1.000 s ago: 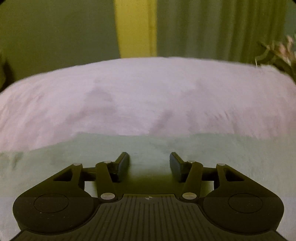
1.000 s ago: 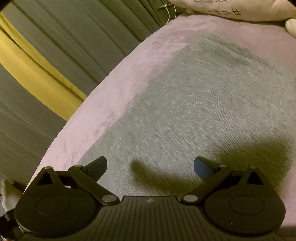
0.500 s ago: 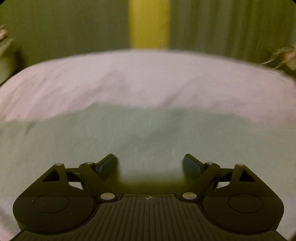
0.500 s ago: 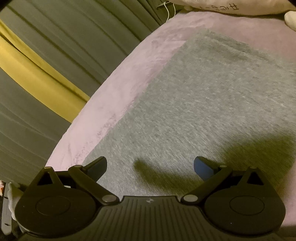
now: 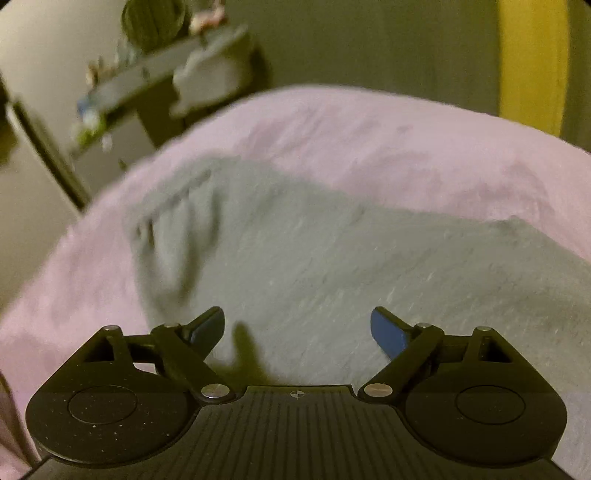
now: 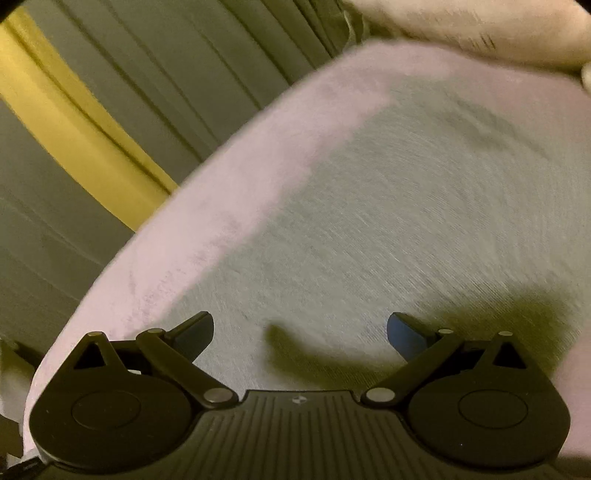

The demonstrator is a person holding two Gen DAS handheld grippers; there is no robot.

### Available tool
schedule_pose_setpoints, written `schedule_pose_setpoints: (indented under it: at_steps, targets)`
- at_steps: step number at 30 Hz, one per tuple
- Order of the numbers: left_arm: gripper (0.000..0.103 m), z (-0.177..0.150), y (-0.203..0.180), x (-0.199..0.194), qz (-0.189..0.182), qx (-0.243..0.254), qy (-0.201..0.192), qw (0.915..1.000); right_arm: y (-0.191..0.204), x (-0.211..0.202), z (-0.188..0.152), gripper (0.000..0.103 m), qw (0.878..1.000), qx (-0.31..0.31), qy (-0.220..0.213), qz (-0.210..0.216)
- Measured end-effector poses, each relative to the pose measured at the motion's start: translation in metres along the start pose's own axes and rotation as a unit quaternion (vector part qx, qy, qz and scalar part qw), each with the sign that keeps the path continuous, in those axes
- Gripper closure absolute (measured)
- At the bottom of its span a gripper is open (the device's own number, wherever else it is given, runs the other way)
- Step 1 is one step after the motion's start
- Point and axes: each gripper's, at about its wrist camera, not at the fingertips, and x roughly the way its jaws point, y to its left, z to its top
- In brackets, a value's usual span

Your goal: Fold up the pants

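Grey pants (image 5: 314,266) lie flat on a pink bed cover (image 5: 388,147). In the left wrist view they fill the middle, with a wrinkled end at the left. My left gripper (image 5: 297,328) is open and empty just above the fabric. In the right wrist view the pants (image 6: 406,221) spread across the right half, their straight edge running along the pink cover (image 6: 240,195). My right gripper (image 6: 301,334) is open and empty above the cloth, casting a shadow on it. Both views are blurred by motion.
Grey curtains with a yellow strip (image 6: 74,122) hang behind the bed. A white pillow (image 6: 480,26) lies at the bed's far end. A cluttered shelf unit (image 5: 147,85) stands past the bed's left edge in the left wrist view.
The left gripper has opened wider and swung left and back, so more of the pants and the shelf now show. The right gripper stays open and shifted slightly.
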Motion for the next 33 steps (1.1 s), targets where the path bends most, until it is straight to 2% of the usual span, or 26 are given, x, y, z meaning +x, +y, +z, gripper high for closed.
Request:
schedule_pose_setpoints:
  at_steps: [1, 3, 8, 11, 13, 14, 17, 19, 21, 23, 24, 25, 28, 29, 30, 31, 32, 33]
  targets:
    - [0.012, -0.002, 0.004, 0.003, -0.014, -0.015, 0.015, 0.9997, 0.012, -0.002, -0.003, 0.003, 0.999, -0.017, -0.008, 0.029]
    - [0.009, 0.001, 0.004, 0.011, -0.023, -0.033, 0.024, 0.9989, 0.048, 0.004, -0.012, 0.003, 0.993, -0.072, 0.015, 0.089]
    - [0.007, 0.004, -0.005, 0.013, -0.040, -0.033, -0.019, 0.9985, 0.134, 0.039, -0.045, 0.003, 0.966, -0.231, 0.045, 0.111]
    - [0.006, 0.005, -0.010, 0.018, -0.039, -0.024, -0.023, 0.9987, 0.155, 0.064, -0.059, 0.003, 0.955, -0.274, 0.061, 0.099]
    - [0.005, 0.008, -0.013, 0.024, -0.037, -0.018, -0.026, 0.9988, 0.155, 0.082, -0.065, 0.003, 0.947, -0.307, 0.075, 0.058]
    - [0.005, 0.009, -0.013, 0.025, -0.037, -0.016, -0.027, 0.9988, 0.150, 0.087, -0.066, 0.003, 0.942, -0.326, 0.073, 0.034]
    - [0.004, 0.011, -0.017, 0.031, -0.036, -0.014, -0.026, 0.9989, 0.127, 0.081, -0.059, 0.003, 0.927, -0.371, 0.045, 0.010]
    - [0.003, 0.011, -0.019, 0.030, -0.034, -0.012, -0.027, 0.9990, 0.100, 0.077, -0.040, 0.002, 0.931, -0.363, 0.036, -0.010]
    - [0.003, 0.010, -0.021, 0.031, -0.031, -0.005, -0.029, 0.9991, 0.068, 0.076, -0.014, 0.000, 0.944, -0.326, 0.029, -0.050]
    - [0.003, 0.009, -0.023, 0.031, -0.029, -0.001, -0.032, 0.9991, 0.031, 0.076, 0.022, 0.000, 0.964, -0.256, 0.025, -0.068]
    - [0.003, 0.009, -0.024, 0.031, -0.028, 0.000, -0.033, 0.9991, 0.017, 0.075, 0.033, 0.000, 0.965, -0.249, 0.015, -0.080]
    - [0.003, 0.009, -0.024, 0.032, -0.027, 0.000, -0.033, 0.9991, 0.003, 0.075, 0.045, 0.001, 0.961, -0.255, 0.004, -0.108]
    - [0.003, 0.009, -0.024, 0.032, -0.027, -0.002, -0.034, 0.9990, -0.038, 0.076, 0.078, 0.001, 0.938, -0.260, -0.028, -0.227]
    - [0.003, 0.009, -0.025, 0.031, -0.029, -0.003, -0.035, 0.9990, -0.051, 0.072, 0.091, 0.001, 0.935, -0.234, -0.039, -0.262]
    - [0.003, 0.009, -0.025, 0.030, -0.034, -0.005, -0.036, 0.9987, -0.061, 0.063, 0.103, 0.001, 0.939, -0.195, -0.051, -0.279]
    - [0.003, 0.009, -0.026, 0.029, -0.044, -0.007, -0.038, 0.9983, -0.068, 0.055, 0.111, 0.001, 0.944, -0.159, -0.058, -0.284]
    - [0.003, 0.009, -0.027, 0.027, -0.055, -0.007, -0.041, 0.9976, -0.072, 0.045, 0.115, 0.001, 0.951, -0.136, -0.060, -0.270]
    - [0.003, 0.008, -0.029, 0.024, -0.068, -0.005, -0.046, 0.9966, -0.070, 0.031, 0.111, 0.001, 0.966, -0.133, -0.059, -0.212]
